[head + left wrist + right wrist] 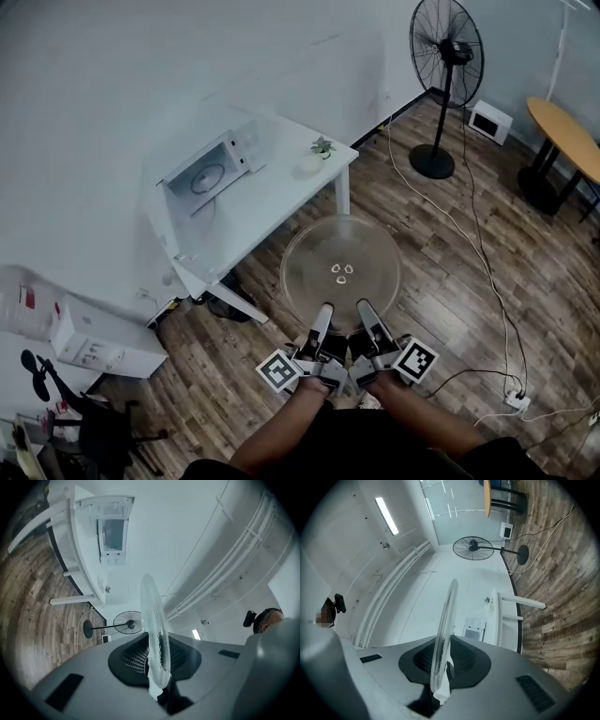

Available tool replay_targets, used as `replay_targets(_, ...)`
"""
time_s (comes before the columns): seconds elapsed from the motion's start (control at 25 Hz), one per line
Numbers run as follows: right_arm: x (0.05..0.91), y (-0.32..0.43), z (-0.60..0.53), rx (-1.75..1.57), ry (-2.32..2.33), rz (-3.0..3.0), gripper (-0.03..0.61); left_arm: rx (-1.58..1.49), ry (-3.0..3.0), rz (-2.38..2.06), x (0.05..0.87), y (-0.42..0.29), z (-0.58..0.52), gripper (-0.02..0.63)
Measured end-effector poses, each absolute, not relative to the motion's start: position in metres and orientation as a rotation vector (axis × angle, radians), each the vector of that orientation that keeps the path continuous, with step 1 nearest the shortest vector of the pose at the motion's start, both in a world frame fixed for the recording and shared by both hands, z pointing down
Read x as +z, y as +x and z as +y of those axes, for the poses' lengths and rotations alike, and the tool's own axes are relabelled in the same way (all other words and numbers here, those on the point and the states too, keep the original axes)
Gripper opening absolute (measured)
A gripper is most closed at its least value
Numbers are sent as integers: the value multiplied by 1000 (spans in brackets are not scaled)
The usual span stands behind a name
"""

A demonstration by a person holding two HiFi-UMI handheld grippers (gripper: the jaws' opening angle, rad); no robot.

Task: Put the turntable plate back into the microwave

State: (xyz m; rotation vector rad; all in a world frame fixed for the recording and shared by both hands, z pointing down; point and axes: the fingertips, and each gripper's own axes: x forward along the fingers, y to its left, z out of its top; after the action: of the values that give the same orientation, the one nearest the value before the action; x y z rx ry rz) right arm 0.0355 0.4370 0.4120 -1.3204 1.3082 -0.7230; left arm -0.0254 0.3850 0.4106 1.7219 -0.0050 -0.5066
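Observation:
A round clear glass turntable plate (341, 269) hangs flat in the air above the wood floor. Both grippers hold its near rim side by side: the left gripper (322, 323) and the right gripper (368, 322) are each shut on it. Seen edge-on, the turntable plate (155, 639) stands between the left jaws, and the same turntable plate (443, 644) sits clamped in the right jaws. The white microwave (211, 171) stands with its door open on a white table (281, 192) ahead and to the left; the microwave (112, 534) and microwave (474, 629) show far off in both gripper views.
A small potted plant (322, 147) sits at the table's right end. A black pedestal fan (444, 56) stands at the back right, with cables (473, 234) trailing over the floor to a power strip (517, 400). A wooden table (567, 141) is far right; white boxes (94, 339) lie at left.

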Motion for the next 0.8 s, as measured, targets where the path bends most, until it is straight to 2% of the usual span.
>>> replay_targets(0.32,419,46,409,-775,-1279,1324,63,-537,1724,-57,415,-16,361,66)
replay_targets(0.8,408,81,257,-818,-1254,1390,58,-582,1700,-117,407,16,213,54)
